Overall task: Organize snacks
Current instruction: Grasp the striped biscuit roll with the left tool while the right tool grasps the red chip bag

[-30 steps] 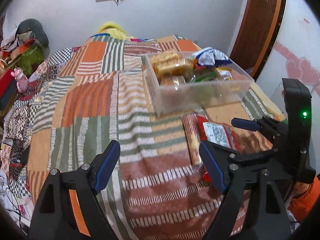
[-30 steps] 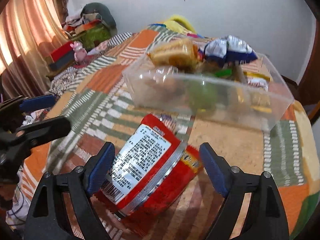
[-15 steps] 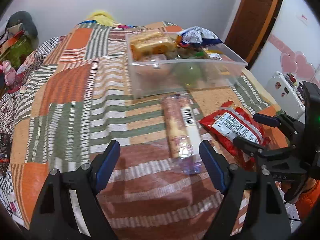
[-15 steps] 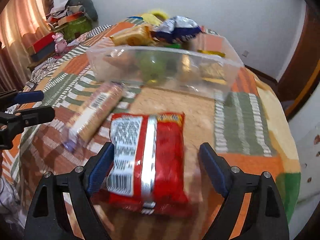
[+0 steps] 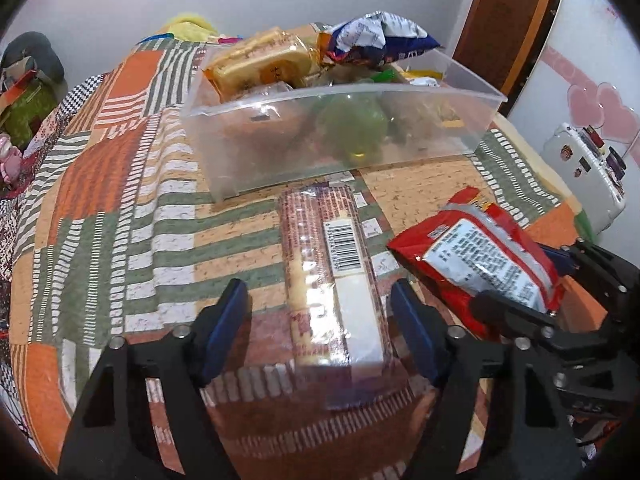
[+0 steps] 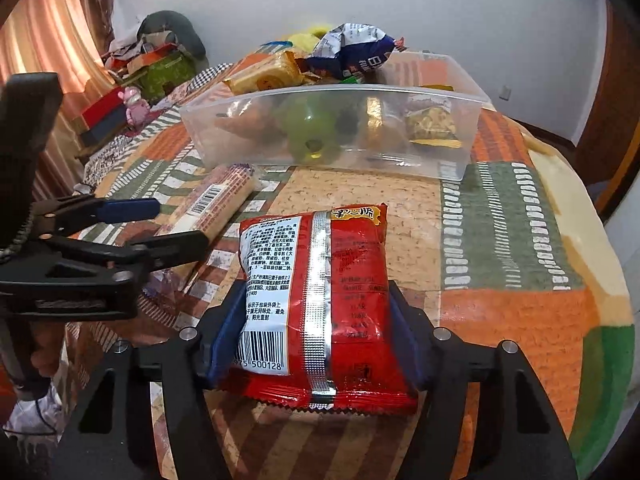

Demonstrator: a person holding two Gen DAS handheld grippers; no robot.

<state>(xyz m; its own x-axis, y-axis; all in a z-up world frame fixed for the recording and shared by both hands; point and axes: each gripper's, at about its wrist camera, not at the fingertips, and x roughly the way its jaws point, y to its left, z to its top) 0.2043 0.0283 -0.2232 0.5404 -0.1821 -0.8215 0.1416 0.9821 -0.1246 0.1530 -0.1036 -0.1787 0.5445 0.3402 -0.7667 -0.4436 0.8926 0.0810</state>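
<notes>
Between the closing right tool (image 6: 316,344) pads sits the red packet (image 6: 316,300).

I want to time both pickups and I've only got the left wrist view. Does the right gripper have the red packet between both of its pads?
Observer: Yes. The right wrist view shows the red packet between the right gripper's blue pads. Both pads are against its sides and the jaws are closing.
Operator: How does my left gripper look from there?
Observer: The left gripper straddles the long biscuit pack, one finger on each side, jaws closing. I cannot tell whether it touches.
Operator: What's at the box's right end?
Observer: A gold-edged snack packet stands against the front wall of the clear box.
</notes>
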